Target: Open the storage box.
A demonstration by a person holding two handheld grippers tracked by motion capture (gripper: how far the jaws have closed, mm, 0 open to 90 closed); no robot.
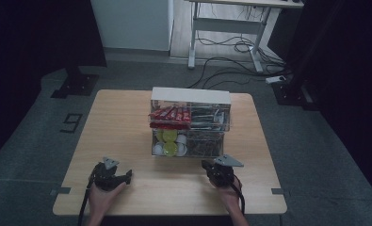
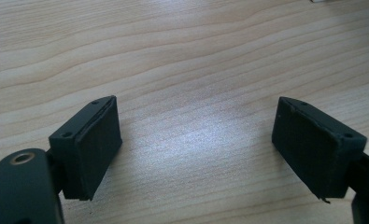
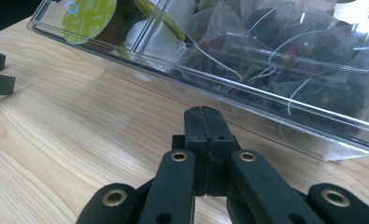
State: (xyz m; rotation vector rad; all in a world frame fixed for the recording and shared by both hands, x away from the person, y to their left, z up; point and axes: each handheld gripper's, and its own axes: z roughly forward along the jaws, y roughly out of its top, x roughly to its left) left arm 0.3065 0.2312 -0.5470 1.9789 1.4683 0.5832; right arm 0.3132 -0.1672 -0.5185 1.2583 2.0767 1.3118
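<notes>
A clear plastic organizer stands mid-table, with red packets in its upper tier and capsules with yellow-green lids and tea bags below. In the high view my right gripper lies just in front of the organizer's lower right part. Its jaws are pressed together, shut on nothing, in the right gripper view, a little short of the clear drawer front. My left gripper rests at the front left, apart from the organizer. It stands open over bare wood.
The wooden table has free room left of the organizer and along its front edge. Behind the drawer wall lie a green-lidded capsule and tea bags. A desk frame and cables stand on the floor beyond.
</notes>
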